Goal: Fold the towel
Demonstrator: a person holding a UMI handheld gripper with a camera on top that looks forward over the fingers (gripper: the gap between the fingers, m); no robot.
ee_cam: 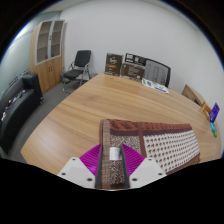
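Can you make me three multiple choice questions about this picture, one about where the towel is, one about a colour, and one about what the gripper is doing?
1. Where does the towel lie?
A. On the wooden table, just ahead of the fingers
B. On the black chair
C. On the floor by the cabinet

2. What colour are the pads on the fingers?
A. Green
B. Magenta
C. Yellow

3. What is the gripper doing?
A. Hanging open well clear of the towel
B. Holding a cup
C. Closed on the near edge of the towel

Answers:
1. A, the patterned cloth is spread on the table top, starting at the fingers.
2. B, bright magenta shows on the inner face of each finger.
3. C, a fold of the towel's edge sits pinched between both pads.
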